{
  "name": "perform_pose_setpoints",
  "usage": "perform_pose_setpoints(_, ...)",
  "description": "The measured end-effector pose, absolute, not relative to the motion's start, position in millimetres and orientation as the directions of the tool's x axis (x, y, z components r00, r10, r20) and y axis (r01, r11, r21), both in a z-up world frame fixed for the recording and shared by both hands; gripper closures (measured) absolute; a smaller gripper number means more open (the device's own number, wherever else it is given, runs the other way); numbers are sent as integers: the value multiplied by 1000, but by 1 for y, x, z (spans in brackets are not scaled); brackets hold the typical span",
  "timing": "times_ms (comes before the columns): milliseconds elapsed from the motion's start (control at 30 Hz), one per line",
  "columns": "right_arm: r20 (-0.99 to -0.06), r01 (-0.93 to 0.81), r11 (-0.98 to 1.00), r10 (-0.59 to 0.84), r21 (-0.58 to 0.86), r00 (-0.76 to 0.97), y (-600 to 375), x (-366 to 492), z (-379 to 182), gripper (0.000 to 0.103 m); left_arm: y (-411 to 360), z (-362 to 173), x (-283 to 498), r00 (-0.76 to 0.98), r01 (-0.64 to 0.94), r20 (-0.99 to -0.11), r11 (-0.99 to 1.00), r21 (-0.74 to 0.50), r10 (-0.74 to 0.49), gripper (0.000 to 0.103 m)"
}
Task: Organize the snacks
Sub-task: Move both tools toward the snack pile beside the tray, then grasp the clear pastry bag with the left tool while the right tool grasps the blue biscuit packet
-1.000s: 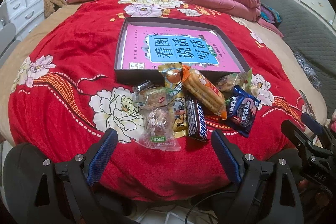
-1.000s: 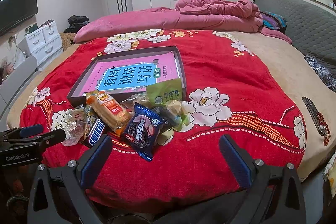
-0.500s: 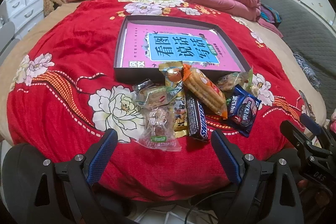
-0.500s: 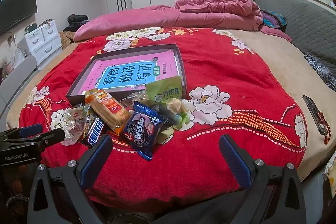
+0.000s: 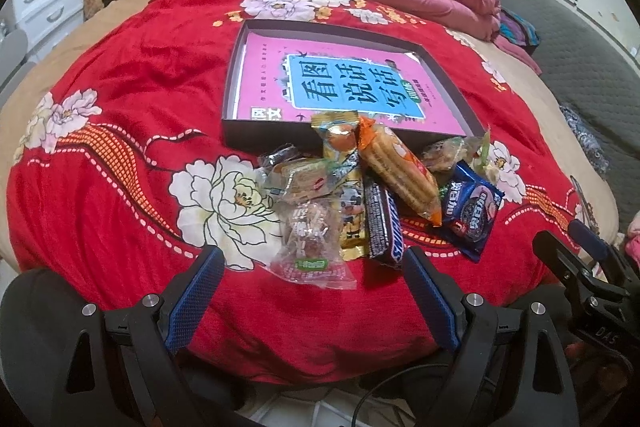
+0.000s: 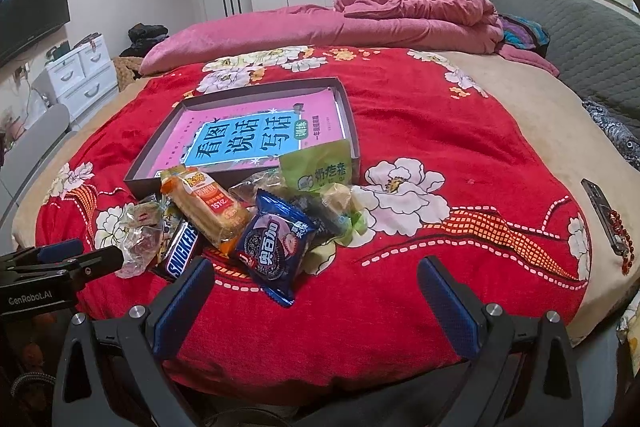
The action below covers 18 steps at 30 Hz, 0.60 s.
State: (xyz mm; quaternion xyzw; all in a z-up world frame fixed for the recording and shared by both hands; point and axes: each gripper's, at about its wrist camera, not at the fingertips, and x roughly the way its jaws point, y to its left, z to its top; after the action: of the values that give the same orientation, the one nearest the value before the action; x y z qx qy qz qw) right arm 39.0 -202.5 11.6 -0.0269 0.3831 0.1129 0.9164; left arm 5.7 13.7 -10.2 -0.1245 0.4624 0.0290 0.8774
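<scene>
Waiting point: both tools hang off the near edge of the bed, short of the snacks, so nothing is gripped yet; I judge the sorting has not begun.
Left gripper (image 5: pixel 310 291): jaws wide apart and empty, lined up on the clear candy bag (image 5: pixel 310 247) and the chocolate bar (image 5: pixel 382 227), the two nearest pieces, probably because they are the easiest first picks.
Right gripper (image 6: pixel 316 301): jaws spread and empty, facing the blue cookie pack (image 6: pixel 274 247), which lies on its side of the heap.
Snack pile (image 5: pixel 360 187): a loose overlapping heap on the red blanket (image 5: pixel 120 155), just in front of the tray, so each carry is short.
Cracker pack (image 5: pixel 396 171): lies slanted over other wrappers with its far end at the tray wall; lifting it would uncover what is under it.
Green bag (image 6: pixel 316 167): leans against the tray's near corner.
Tray (image 5: pixel 232 75): shallow dark box, open top, holding only a pink book (image 5: pixel 340 83) flat on its floor; likely the place for the snacks.
Risk: wrappers are slick and stacked, so a pinch could drag a neighbour along.
</scene>
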Motion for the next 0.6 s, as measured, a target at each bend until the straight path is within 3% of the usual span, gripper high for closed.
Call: perform_pose_setpoints(600, -750, -227, 970, 210, 82, 627, -199, 56, -7, 1, 37, -38, 29, 515, -199, -844, 938, -284, -146, 12)
